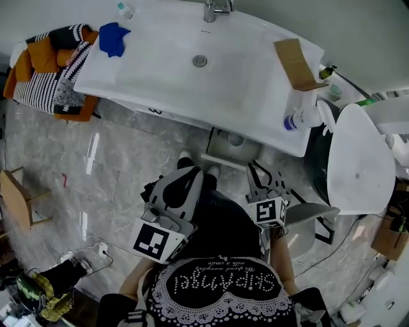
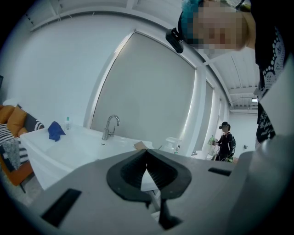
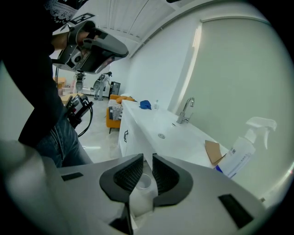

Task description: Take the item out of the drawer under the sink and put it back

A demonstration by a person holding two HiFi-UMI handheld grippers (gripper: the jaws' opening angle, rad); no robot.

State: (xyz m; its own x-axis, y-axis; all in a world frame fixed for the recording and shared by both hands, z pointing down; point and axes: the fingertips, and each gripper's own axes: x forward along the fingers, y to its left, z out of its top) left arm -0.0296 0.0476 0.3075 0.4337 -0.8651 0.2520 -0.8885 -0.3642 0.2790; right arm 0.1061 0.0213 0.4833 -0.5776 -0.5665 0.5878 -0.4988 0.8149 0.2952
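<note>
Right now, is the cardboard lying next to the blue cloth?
No: on the counter, the cardboard lies far right, the blue cloth far left.

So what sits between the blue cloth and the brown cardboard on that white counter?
In the head view, just the bare basin with its drain; the faucet stands at its back edge.

Soft, even light is filling the room. The white sink (image 1: 160,70) beyond the left hand-held gripper (image 2: 147,158) is glowing bright. Pale streaks are shining on the floor (image 1: 128,159) to its left. Both gripper views are bending round and going dark at the corners.
</note>
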